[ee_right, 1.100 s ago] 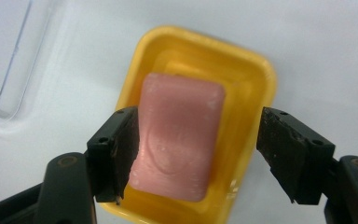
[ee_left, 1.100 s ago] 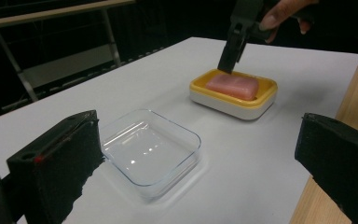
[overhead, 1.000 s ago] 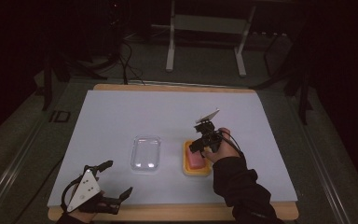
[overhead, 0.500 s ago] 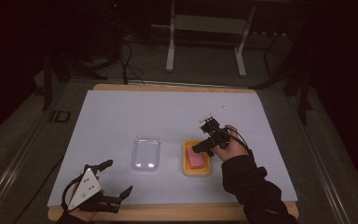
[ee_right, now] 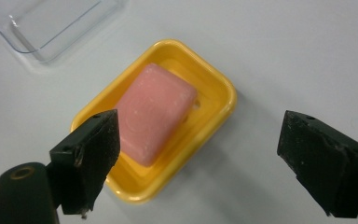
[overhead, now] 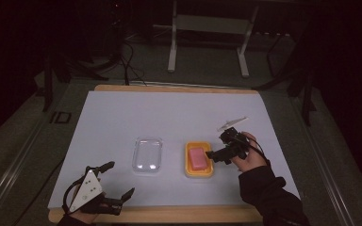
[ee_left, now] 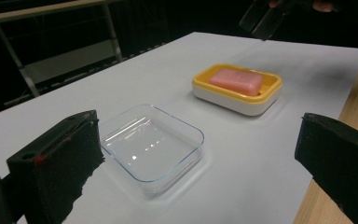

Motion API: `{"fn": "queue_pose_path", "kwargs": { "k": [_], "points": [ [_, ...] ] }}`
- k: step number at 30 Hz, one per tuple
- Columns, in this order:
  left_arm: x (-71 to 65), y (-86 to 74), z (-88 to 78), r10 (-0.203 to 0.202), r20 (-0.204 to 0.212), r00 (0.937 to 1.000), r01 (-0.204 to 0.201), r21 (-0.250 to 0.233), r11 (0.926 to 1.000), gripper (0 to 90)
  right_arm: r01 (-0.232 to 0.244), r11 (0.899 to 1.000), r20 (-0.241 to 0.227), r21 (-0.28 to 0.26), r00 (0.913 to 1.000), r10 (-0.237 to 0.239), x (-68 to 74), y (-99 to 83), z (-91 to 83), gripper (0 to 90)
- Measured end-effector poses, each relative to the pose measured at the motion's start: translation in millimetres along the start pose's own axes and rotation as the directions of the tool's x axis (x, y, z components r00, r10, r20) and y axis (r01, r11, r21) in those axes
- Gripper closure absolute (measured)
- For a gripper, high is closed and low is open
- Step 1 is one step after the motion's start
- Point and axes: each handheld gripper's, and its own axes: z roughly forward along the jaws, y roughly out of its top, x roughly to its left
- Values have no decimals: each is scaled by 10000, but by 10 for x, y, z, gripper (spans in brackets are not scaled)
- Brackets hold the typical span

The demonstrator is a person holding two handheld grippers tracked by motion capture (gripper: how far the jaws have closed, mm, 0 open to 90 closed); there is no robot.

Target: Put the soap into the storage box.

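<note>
A pink bar of soap (overhead: 197,158) lies in a yellow soap dish (overhead: 199,173) right of the table's middle. A clear plastic tray (overhead: 147,154) sits empty just to its left. My right gripper (overhead: 219,146) hovers at the dish's right edge, jaws wide open and holding nothing. In the right gripper view, the soap (ee_right: 154,113) and dish (ee_right: 219,112) lie below and between the spread jaws of that gripper (ee_right: 198,135). My left gripper (overhead: 119,179) stands open near the front left edge, apart from both containers. Its view shows the tray (ee_left: 151,145), dish (ee_left: 237,99) and soap (ee_left: 235,80) ahead.
A white sheet (overhead: 169,113) covers the wooden table (overhead: 179,214). Metal stand legs (overhead: 207,42) and cables lie on the dark floor beyond the far edge. In the left gripper view, the right gripper (ee_left: 265,18) hangs above the dish.
My right gripper has drifted to the right, from over the soap dish to beside its right edge. The soap stays in the dish. The left gripper has not moved.
</note>
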Motion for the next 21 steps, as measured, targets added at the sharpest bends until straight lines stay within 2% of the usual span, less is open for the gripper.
{"fn": "queue_pose_path", "kwargs": {
  "k": [3,7,15,16,21],
  "points": [
    [1,0,1,0,-10,10000,0,6,10000,10,-146,9998,69,-108,9999,146,-53,-88,-58,130],
    [1,-1,3,8,-5,10000,-8,48,10000,10,-147,9998,-121,-166,9998,145,-122,-224,-108,129],
    [-1,-2,10,4,-3,10000,-4,61,10000,10,-170,9993,212,-334,9996,177,-203,-441,-170,128],
    [-1,-3,11,4,2,10000,-4,65,10000,9,-86,9988,375,-486,9992,105,-204,-495,-181,128],
    [-2,-4,16,-14,117,9999,13,52,10000,10,86,9976,561,-691,9984,-47,-197,-592,-167,121]
  ]
}}
